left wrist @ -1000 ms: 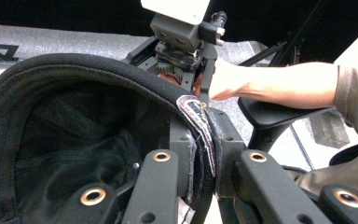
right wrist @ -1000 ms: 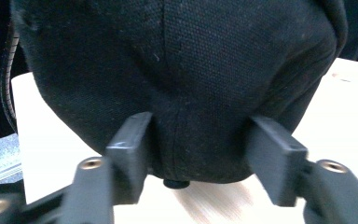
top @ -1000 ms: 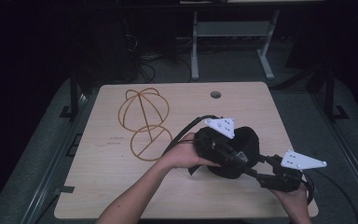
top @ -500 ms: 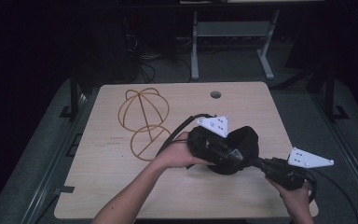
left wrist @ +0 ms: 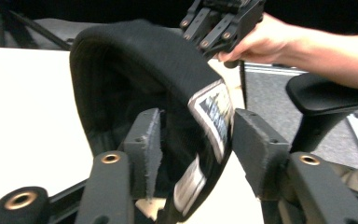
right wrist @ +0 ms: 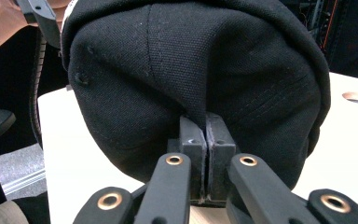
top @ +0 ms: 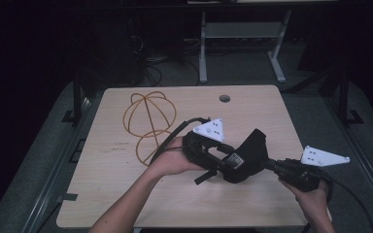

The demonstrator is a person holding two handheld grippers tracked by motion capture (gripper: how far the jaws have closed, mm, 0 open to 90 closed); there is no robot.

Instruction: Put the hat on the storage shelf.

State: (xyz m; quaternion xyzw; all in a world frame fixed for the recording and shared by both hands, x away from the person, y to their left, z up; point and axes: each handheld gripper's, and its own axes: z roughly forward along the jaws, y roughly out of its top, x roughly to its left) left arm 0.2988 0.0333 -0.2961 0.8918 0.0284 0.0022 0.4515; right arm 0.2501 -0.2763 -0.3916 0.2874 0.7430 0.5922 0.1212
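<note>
Black cap (top: 249, 156) is held up off the table (top: 252, 109), right of centre, between both tongs. Right tongs (right wrist: 206, 135) come in from the table's near right corner, pads pressed together on a pinch of crown fabric at the seam. Left tongs (left wrist: 193, 149) straddle the cap's rim and sweatband; jaws stand apart with fabric between them, the near-side pad against the band, the other pad just beside it with a sliver of gap, so not clamped tight. In the high view the left tongs (top: 223, 160) sit mid-table, hand (top: 172, 160) behind them; the right hand (top: 313, 196) is at the near right edge. Wire frame (top: 148, 124) of orange hoops lies flat left of centre, just beside the left hand, its cable running over it. Cable hole (top: 225, 98) near the far edge is well apart from everything. Bare tabletop along the far right, the near left and the left edge.
</note>
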